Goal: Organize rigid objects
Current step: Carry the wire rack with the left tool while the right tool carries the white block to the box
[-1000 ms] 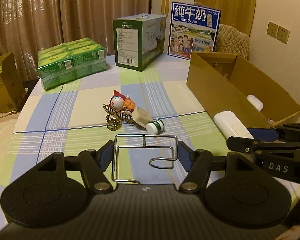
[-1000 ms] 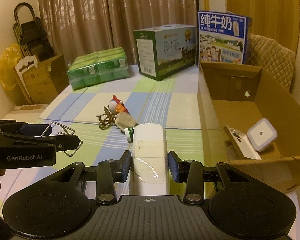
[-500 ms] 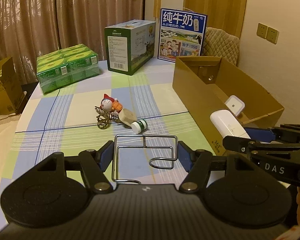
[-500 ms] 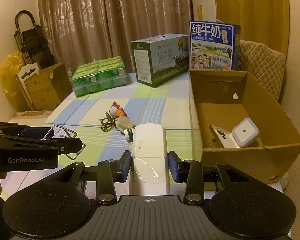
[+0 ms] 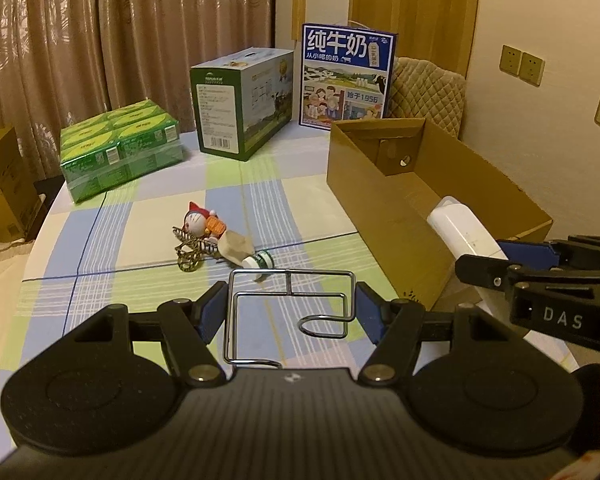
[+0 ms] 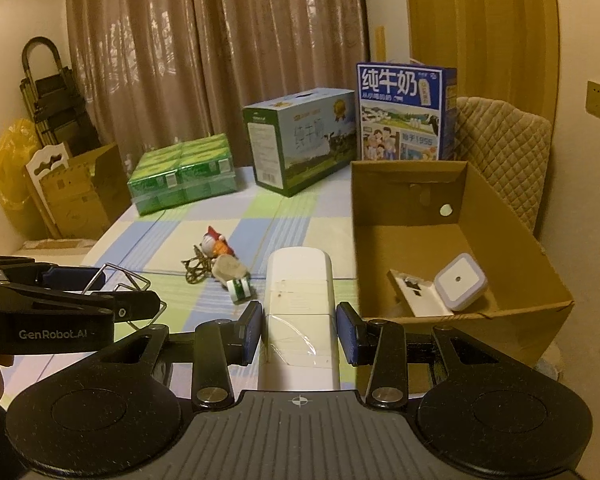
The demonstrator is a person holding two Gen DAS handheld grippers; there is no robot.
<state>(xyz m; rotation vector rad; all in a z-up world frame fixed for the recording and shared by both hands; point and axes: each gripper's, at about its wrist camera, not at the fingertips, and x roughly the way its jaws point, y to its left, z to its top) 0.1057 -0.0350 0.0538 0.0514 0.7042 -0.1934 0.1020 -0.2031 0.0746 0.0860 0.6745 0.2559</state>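
The white remote hides its near end under the right gripper's body

The right gripper says "DAS". The left gripper says "GenRobot.AI". The blue milk box at the table's far edge says "纯牛奶" and "1956".

Checked tablecloth, white remote
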